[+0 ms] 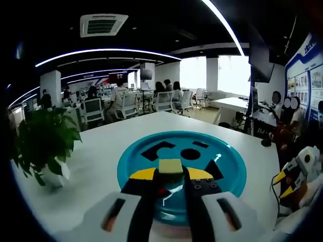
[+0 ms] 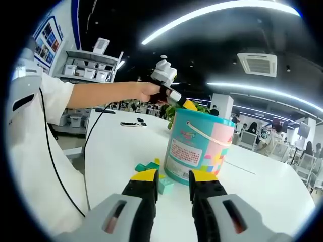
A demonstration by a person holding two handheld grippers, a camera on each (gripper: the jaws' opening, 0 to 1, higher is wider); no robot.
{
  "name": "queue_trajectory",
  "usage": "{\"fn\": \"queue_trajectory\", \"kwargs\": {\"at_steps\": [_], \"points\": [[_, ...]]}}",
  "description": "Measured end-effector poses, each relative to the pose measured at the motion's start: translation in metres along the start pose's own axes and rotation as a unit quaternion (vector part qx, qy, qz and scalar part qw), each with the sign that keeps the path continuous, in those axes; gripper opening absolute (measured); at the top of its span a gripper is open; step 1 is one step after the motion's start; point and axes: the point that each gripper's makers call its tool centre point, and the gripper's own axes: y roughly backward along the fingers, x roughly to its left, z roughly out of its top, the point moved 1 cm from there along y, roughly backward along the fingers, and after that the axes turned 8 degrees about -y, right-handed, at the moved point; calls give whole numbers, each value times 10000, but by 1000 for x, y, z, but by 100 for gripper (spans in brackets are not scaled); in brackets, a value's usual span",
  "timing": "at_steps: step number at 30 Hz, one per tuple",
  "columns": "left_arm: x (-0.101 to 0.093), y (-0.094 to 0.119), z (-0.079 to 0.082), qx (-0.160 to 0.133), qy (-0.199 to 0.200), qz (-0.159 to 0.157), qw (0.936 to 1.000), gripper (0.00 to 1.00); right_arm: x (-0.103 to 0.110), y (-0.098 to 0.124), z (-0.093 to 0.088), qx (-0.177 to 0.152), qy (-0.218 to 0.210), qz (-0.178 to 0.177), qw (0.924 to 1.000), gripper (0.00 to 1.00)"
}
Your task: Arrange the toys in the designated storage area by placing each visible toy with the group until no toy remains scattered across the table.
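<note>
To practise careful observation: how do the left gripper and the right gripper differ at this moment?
The left gripper is shut on a pale yellow square block; the right gripper is open, clamping nothing. The left gripper hangs over the teal round lid with shape cut-outs; the right gripper sits low beside the teal-and-pink bucket, by green blocks on the white table. Both have yellow-tipped black jaws.

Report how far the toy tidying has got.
Done: cannot tell, since the bucket's inside is hidden under its teal shape-sorter lid. In hand: the left gripper holds a yellowish block above the lid's cutouts. Left: green and yellow blocks lie on the table beside the bucket, near the open right gripper.
</note>
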Motion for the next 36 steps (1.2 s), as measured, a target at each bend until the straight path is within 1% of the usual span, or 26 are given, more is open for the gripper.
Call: {"fn": "queue_trajectory", "kwargs": {"at_steps": [2, 5, 6, 8, 11, 13, 16, 23, 27, 31, 34, 36], "points": [[2, 1, 2, -48, -88, 29, 9999, 26, 0, 0, 0, 1, -3, -1, 10000, 24], [1, 1, 3, -76, -11, -18, 10000, 25, -1, 0, -1, 7, -14, -13, 10000, 24], [2, 0, 3, -69, -6, -7, 10000, 24, -1, 0, -2, 13, -14, -11, 10000, 24], [8, 2, 5, -103, -49, 125, 9999, 20, -1, 0, -2, 13, -13, -11, 10000, 24], [14, 6, 6, -136, 84, 186, 9997, 11, -2, 1, -2, 13, -11, -15, 10000, 24], [14, 6, 4, -91, 31, 194, 9998, 12, -2, 1, -3, 21, -24, -24, 10000, 23], [8, 5, -1, -28, -176, 198, 9996, 12, -2, 0, -4, 26, -33, -14, 10000, 23], [-5, -3, -6, 138, -307, 51, 9994, 13, 0, -2, -5, 43, -17, 7, 10000, 23], [-15, -5, -5, 145, -371, -66, 9992, 13, 0, -2, -6, 70, -3, 1, 10000, 23], [-10, 0, 0, 84, -452, 31, 9989, 14, -1, -1, -6, 60, -11, -8, 10000, 23], [-6, 6, 2, -23, -422, 81, 9991, 18, -1, 0, -6, 54, -6, -4, 10000, 23], [-6, 10, 2, -79, -363, 79, 9993, 22, -2, 0, -6, 51, -13, -16, 10000, 23]]}}
